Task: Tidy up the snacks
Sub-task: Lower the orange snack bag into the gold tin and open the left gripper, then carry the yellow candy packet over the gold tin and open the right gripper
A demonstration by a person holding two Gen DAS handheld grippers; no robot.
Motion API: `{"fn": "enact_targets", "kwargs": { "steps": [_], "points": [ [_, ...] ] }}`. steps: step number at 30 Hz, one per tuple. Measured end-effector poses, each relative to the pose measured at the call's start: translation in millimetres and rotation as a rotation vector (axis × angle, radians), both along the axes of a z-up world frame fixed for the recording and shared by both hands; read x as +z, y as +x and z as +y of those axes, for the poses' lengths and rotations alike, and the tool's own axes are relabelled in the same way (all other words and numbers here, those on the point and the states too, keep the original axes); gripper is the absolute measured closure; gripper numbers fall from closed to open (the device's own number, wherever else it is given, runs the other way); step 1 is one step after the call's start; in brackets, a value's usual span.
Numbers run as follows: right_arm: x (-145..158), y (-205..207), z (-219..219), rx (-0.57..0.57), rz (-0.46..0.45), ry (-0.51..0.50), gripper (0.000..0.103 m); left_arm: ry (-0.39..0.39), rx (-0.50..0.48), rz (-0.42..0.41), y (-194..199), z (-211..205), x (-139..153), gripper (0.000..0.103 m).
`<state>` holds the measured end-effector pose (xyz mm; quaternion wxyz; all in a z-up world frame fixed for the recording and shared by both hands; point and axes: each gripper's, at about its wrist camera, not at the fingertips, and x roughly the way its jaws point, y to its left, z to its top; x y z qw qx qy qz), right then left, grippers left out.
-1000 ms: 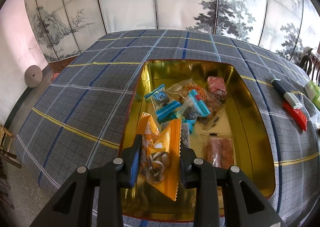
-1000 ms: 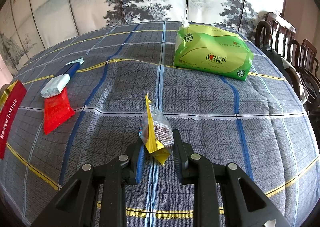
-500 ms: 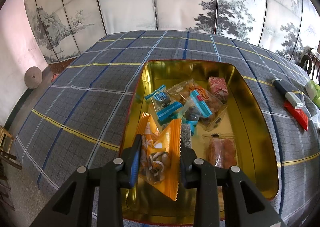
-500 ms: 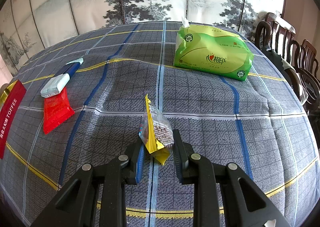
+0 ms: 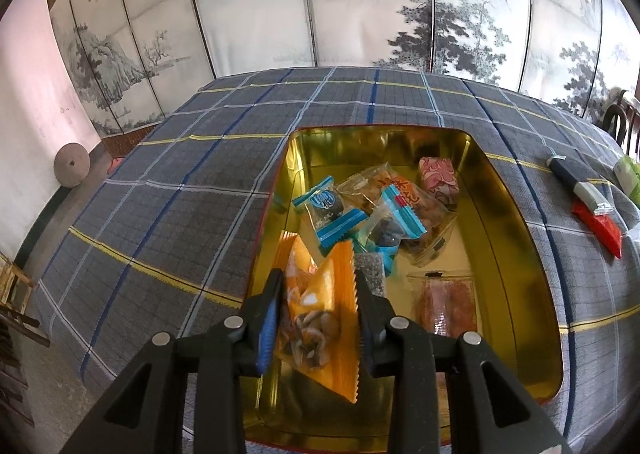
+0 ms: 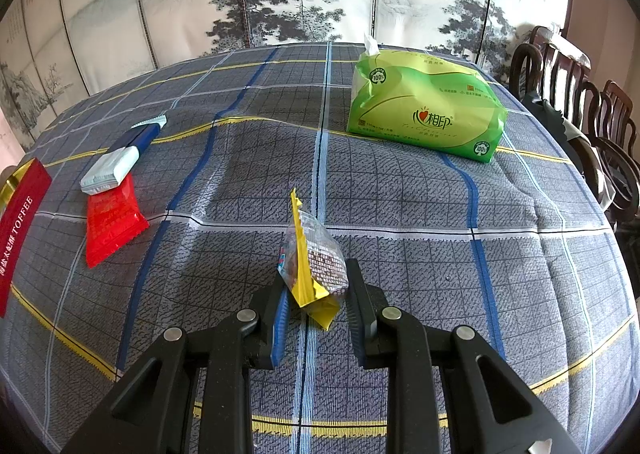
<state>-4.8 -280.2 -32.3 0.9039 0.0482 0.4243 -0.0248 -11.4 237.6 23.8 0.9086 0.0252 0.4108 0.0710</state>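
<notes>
Here, the left gripper (image 5: 318, 308) is clamped on an orange snack packet (image 5: 320, 318), held over the near end of the gold tin (image 5: 516, 238). To drop it well, part the fingers low over the bare floor at 6 o'clock, short of the pile. Beyond, at 12 o'clock, lie blue-wrapped sweets (image 5: 330, 209) and a pink packet (image 5: 438, 177); a clear pack (image 5: 446, 304) sits at 3 o'clock.

The right gripper (image 6: 316, 288) pinches a yellow-edged packet (image 6: 314, 264), seemingly just above the plaid cloth (image 6: 400, 193), though contact is hard to judge. At 10 o'clock wait a red packet (image 6: 110, 217) and a blue-white bar (image 6: 122, 157); the green tissue pack (image 6: 426, 109) is at 1 o'clock.
</notes>
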Motion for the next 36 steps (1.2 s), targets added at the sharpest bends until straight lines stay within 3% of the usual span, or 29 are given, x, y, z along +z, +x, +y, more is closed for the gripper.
{"fn": "enact_targets", "kwargs": {
  "steps": [3, 10, 21, 26, 36],
  "points": [
    [0.2, 0.5, 3.1, 0.0, 0.0, -0.003, 0.08, 0.011, 0.004, -0.012, -0.9, 0.2, 2.3, 0.066],
    [1.2, -0.8, 6.7, 0.011, 0.0, -0.042, 0.078, 0.051, 0.009, -0.04, -8.9, 1.4, 15.2, 0.043],
    [3.7, 2.7, -2.1, 0.019, -0.01, 0.016, 0.08, 0.074, -0.005, -0.07, -21.5, -6.6, 35.0, 0.043],
    [18.9, -1.2, 0.4, 0.052, -0.033, 0.021, 0.08, 0.085, -0.02, -0.09, -28.7, -14.1, 45.2, 0.043],
    [66.5, -3.0, 80.3, 0.208, -0.103, 0.069, 0.08, 0.046, 0.038, -0.087, -46.0, 2.4, 50.6, 0.043]
  ]
}}
